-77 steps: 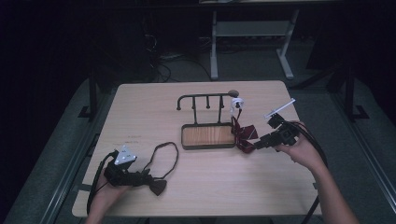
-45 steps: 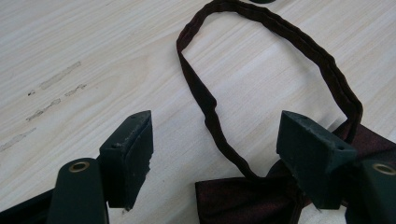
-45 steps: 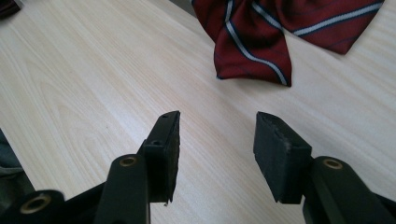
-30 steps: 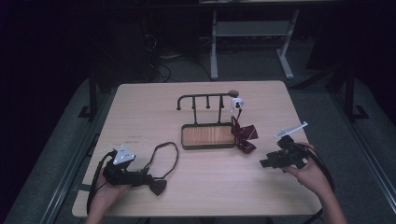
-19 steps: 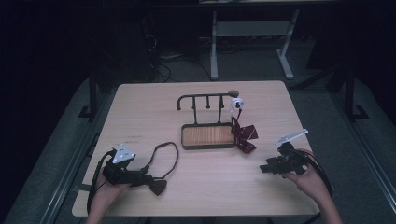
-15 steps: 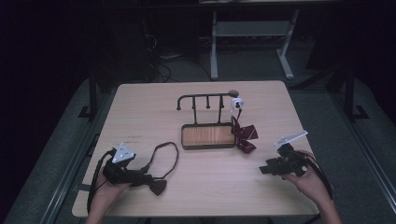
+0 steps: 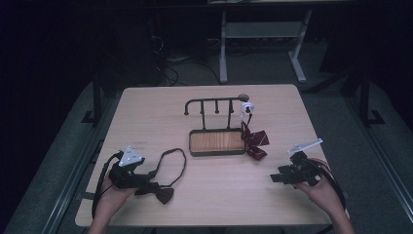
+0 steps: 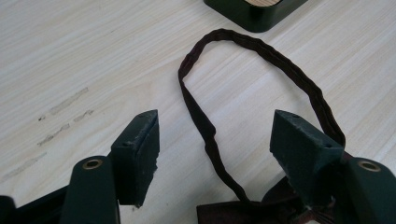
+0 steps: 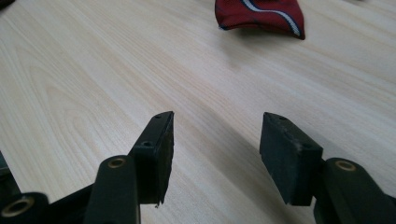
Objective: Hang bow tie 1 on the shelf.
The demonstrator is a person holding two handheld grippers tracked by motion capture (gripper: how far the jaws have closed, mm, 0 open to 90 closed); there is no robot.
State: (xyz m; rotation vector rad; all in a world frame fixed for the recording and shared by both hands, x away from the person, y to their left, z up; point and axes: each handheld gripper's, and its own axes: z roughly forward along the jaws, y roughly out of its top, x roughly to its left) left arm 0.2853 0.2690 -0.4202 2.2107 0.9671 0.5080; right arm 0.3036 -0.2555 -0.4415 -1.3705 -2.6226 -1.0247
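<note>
- Up top, my high view takes in the whole tabletop [image 7: 146,122]: a black rack [image 7: 214,105] with pegs stands over a dark tray [image 7: 216,142] with a wooden floor, and I see nothing lying in that tray.
- A red bow tie [image 7: 254,141] hangs from the rack's right end, beneath a small white piece, and touches the tabletop just beside the tray's right edge.
- My left gripper [image 7: 127,175] sits near the front left corner, a dark bow tie [image 7: 163,194] just beside it, its strap looping toward the tray.
- From the left gripper view [image 8: 215,140] I get what the high view cannot: jaws wide apart, the dark strap [image 8: 205,135] running between them, touching neither pad.
- My right gripper [image 7: 285,176] rests front right, well apart from the red tie; its own view [image 9: 217,154] shows jaws spread over bare wood, and the red tie's white stripe.
</note>
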